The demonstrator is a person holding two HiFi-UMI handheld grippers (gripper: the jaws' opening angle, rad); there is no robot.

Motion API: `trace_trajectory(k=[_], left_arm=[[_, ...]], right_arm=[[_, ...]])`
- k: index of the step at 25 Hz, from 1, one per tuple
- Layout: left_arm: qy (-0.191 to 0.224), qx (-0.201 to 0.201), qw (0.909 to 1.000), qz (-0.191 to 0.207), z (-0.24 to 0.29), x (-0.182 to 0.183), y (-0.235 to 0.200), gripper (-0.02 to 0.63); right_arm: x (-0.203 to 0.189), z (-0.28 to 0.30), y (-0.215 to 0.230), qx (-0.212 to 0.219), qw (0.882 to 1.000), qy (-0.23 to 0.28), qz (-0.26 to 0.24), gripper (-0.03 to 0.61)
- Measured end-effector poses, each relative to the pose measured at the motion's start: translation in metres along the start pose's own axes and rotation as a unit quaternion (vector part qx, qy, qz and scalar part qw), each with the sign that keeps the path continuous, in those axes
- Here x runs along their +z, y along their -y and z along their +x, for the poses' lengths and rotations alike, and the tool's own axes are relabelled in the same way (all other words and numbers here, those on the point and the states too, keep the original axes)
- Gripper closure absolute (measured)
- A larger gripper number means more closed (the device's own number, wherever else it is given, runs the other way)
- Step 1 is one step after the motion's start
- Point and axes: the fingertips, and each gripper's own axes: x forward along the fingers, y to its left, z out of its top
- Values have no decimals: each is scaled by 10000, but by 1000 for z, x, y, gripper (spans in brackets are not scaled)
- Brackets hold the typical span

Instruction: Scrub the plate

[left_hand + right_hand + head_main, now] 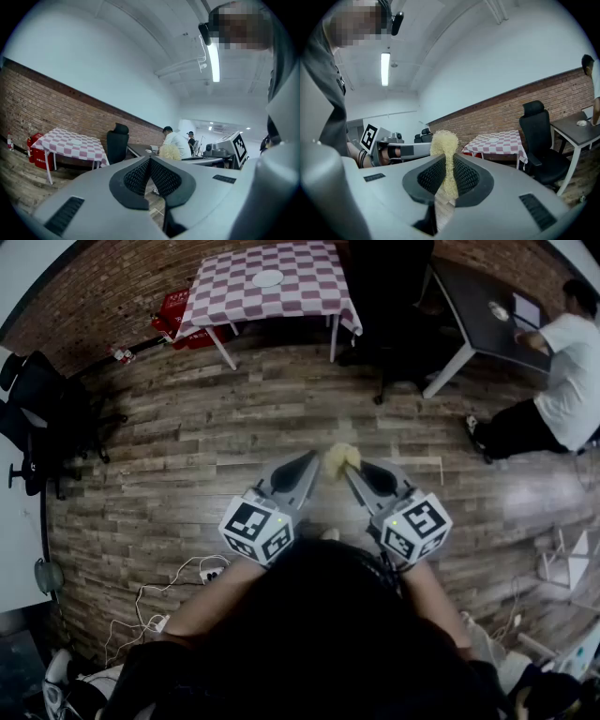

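My right gripper (pixel 349 470) is shut on a pale yellow fibrous scrubber (pixel 341 458), which sticks up from between its pads. In the right gripper view the scrubber (pixel 444 145) is pinched in the jaws (pixel 449 161). My left gripper (pixel 314 460) hangs just left of it, shut with nothing between its pads (pixel 150 161). Both are held over the wooden floor. A white plate (pixel 268 278) lies on the checkered table far ahead, well beyond both grippers; it also shows small in the left gripper view (pixel 75 142) and the right gripper view (pixel 493 140).
The pink-checkered table (pixel 309 296) stands by the brick wall, a red box (pixel 173 310) beside it. A black office chair (pixel 389 296) and a dark desk (pixel 478 315) with a seated person (pixel 562 381) are at the right. Cables (pixel 178 587) lie at the lower left.
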Motion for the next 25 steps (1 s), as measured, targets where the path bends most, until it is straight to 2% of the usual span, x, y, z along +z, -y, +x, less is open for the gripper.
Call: trace_trajectory(k=[14,21,25], left_arm=[[36,120,9999,-77,-6,-2,-21,606],[17,53,9998,-206,-13,1,-55,606],[40,40,9998,-213,-22,10,-92,606]], right_arm=[[0,20,0,85,9999,37,104,534],[6,58,-6,131,9998,-32,111,534],[14,97,-9,124,9998,-46,125,534]])
